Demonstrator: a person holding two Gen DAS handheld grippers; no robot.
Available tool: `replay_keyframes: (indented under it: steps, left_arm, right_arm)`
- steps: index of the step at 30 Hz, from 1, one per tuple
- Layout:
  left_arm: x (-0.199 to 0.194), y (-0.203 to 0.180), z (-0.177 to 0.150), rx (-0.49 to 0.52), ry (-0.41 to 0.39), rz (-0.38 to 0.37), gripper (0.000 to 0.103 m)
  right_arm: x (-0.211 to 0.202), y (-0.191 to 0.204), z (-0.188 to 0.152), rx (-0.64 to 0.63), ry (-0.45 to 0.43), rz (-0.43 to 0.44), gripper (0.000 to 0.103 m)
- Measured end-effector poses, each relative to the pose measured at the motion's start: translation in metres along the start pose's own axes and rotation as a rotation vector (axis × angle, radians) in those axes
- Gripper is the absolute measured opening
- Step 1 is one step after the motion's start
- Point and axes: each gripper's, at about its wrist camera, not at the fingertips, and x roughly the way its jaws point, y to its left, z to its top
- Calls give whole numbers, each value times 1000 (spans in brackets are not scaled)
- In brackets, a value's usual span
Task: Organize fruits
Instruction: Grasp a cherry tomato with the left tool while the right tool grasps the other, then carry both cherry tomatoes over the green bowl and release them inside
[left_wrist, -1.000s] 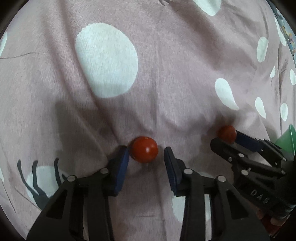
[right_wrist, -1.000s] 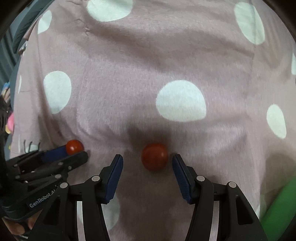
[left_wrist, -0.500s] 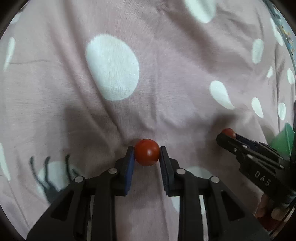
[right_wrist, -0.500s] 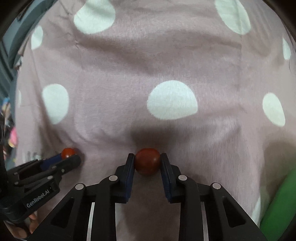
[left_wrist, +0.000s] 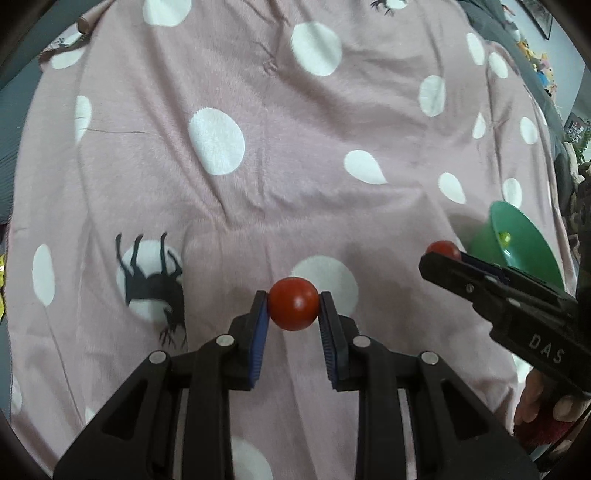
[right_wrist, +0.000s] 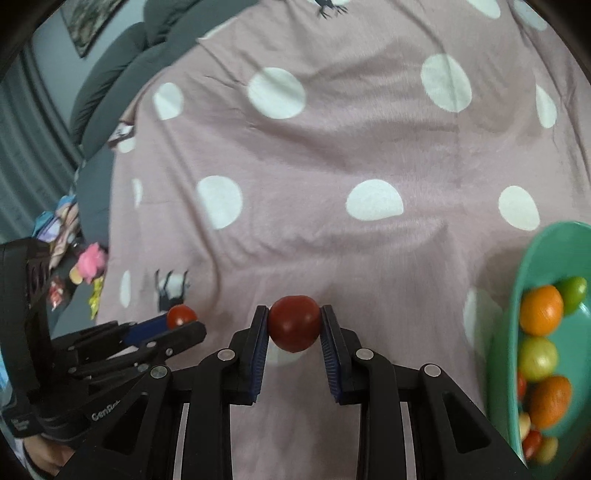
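**Two red fruits held over the dotted blanket**

While the pink blanket (left_wrist: 258, 166) lies below, the left gripper (left_wrist: 293, 310) has its jaws closed tight on a red fruit (left_wrist: 293, 308). Right of it, the right gripper (right_wrist: 294, 325) squeezes another red fruit (right_wrist: 294, 323). Far right sits the green bowl (right_wrist: 532, 258), holding orange and green fruits.

Bed covered by pink blanket (left_wrist: 295, 155) with white dots; green bowl (right_wrist: 532, 258) of fruit rests on it
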Motion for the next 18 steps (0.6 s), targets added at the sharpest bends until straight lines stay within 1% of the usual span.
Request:
replay_keyframes:
  steps: [3,7,8,13,18]
  left_arm:
    - [-13,-8,-18,3,-12,2,27]
    - [-30,-14,-32,5,-11,-28,27]
    - [-27,-18,-33,4,-11,-32,27]
    - [-44,-28,-44,22,-18,-46,26]
    - [-56,-44,-49,52,-31,-59,27]
  right_arm:
    - [-12,10,-11,-23,-3,-10,29]
    - [-29,18,-25,-39,-10,-28,29]
    - [-32,19,-28,-42,-14,-33,29]
    - [-60,19,-43,-47,-43,-49,29]
    - [-81,18,-51,-47,-68,-61,29]
